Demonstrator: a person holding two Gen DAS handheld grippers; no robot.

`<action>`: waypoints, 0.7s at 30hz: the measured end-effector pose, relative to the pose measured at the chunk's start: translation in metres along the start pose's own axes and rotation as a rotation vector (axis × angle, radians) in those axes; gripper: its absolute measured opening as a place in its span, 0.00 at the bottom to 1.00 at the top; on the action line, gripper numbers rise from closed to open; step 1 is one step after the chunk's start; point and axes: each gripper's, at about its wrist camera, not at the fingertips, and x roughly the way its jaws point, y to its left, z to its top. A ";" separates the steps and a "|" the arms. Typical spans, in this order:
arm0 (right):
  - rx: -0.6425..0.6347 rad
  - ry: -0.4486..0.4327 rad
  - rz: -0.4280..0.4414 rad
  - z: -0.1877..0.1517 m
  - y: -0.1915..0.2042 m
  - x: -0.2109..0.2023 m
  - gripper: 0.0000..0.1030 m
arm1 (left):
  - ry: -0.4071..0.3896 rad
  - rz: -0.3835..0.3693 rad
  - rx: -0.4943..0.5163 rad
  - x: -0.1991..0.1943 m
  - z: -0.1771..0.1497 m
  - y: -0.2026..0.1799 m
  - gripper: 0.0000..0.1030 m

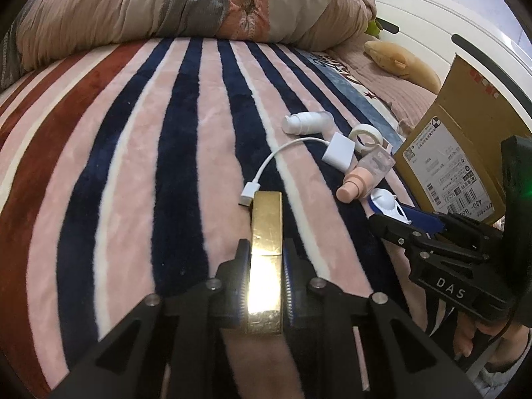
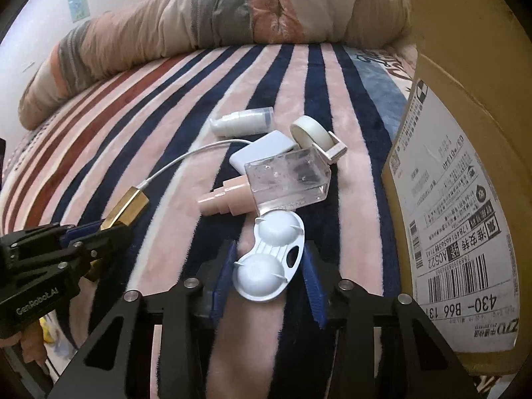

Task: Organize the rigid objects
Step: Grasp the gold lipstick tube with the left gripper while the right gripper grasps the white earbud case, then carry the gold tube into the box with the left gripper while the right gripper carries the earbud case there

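Left tongs (image 1: 266, 259) clamped on the gold bar (image 1: 266, 229). Right tongs (image 2: 266, 266) straddle the white lens case (image 2: 269, 259); can't tell if the pads bite yet. Box (image 2: 465, 199) sits right of them. Confirm that grip before lifting; clear the bottle (image 2: 266, 186) ahead.

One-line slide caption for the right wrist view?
Right gripper straddles a white contact lens case on the striped blanket, beside a cardboard box.
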 end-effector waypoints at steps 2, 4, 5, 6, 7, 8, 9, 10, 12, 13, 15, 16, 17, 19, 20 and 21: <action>-0.004 -0.006 0.008 -0.002 -0.001 -0.002 0.32 | -0.003 0.003 0.001 -0.001 -0.001 -0.001 0.15; -0.013 -0.011 0.023 -0.003 0.000 -0.005 0.29 | -0.007 0.003 0.005 -0.003 -0.001 -0.001 0.15; -0.019 -0.014 0.030 -0.003 0.001 -0.006 0.26 | -0.009 0.002 0.008 -0.004 -0.001 -0.001 0.15; -0.027 -0.017 0.040 -0.003 0.003 -0.008 0.26 | -0.011 0.002 0.009 -0.006 -0.001 0.000 0.15; -0.033 -0.017 0.048 -0.002 0.004 -0.008 0.26 | -0.015 0.001 0.010 -0.008 -0.001 -0.001 0.15; -0.039 -0.018 0.058 -0.003 0.005 -0.009 0.26 | -0.018 0.000 0.012 -0.010 -0.001 -0.001 0.15; -0.046 -0.021 0.066 -0.003 0.007 -0.011 0.26 | -0.028 -0.002 0.015 -0.013 -0.001 -0.002 0.15; -0.049 -0.021 0.071 -0.003 0.007 -0.013 0.26 | -0.037 -0.007 0.018 -0.018 0.000 -0.003 0.15; -0.055 -0.023 0.098 -0.005 0.009 -0.017 0.26 | -0.056 -0.012 0.020 -0.027 0.003 -0.004 0.15; -0.062 -0.027 0.120 -0.006 0.010 -0.019 0.26 | -0.068 -0.010 0.022 -0.033 0.005 -0.004 0.15; -0.080 -0.040 0.140 -0.007 0.014 -0.025 0.26 | -0.095 -0.004 0.031 -0.046 0.010 -0.006 0.15; -0.084 -0.048 0.150 -0.006 0.015 -0.029 0.26 | -0.108 -0.003 0.035 -0.053 0.014 -0.007 0.15; -0.087 -0.057 0.164 -0.004 0.016 -0.034 0.26 | -0.127 -0.002 0.041 -0.063 0.018 -0.008 0.15; -0.101 -0.085 0.187 0.001 0.020 -0.046 0.26 | -0.154 0.003 0.058 -0.078 0.025 -0.011 0.15; -0.116 -0.107 0.194 0.005 0.022 -0.054 0.26 | -0.171 0.007 0.071 -0.087 0.030 -0.014 0.15; -0.134 -0.138 0.205 0.009 0.024 -0.065 0.26 | -0.191 0.007 0.083 -0.096 0.035 -0.018 0.15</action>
